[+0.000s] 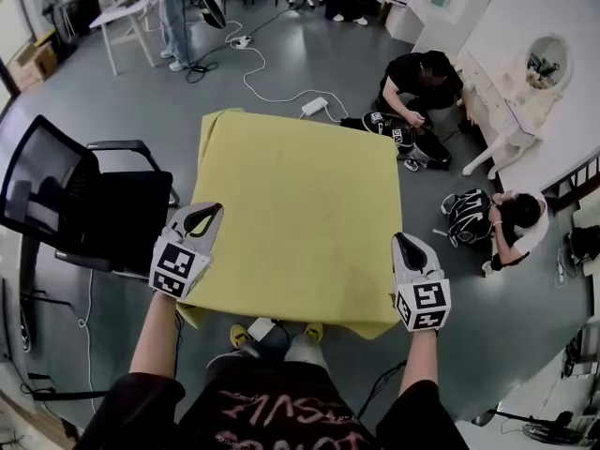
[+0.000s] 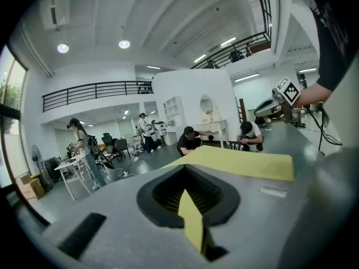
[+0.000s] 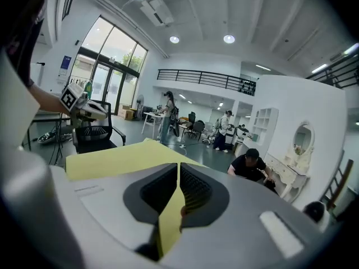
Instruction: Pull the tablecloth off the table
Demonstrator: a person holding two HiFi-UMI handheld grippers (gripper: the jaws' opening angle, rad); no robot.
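A yellow tablecloth (image 1: 300,214) covers a square table in the head view; its far left corner is folded over. My left gripper (image 1: 200,221) is at the cloth's left edge near the front, shut on a pinch of the fabric. My right gripper (image 1: 404,246) is at the right edge near the front, also shut on the fabric. In the left gripper view a yellow fold (image 2: 192,220) stands clamped between the dark pads. In the right gripper view a strip of yellow cloth (image 3: 170,214) is likewise clamped between the closed jaws.
A black office chair (image 1: 89,209) stands close to the table's left side. Two people crouch on the floor at the right (image 1: 422,82) (image 1: 511,221) beside a white dresser (image 1: 506,111). A power strip (image 1: 314,106) and cables lie beyond the table.
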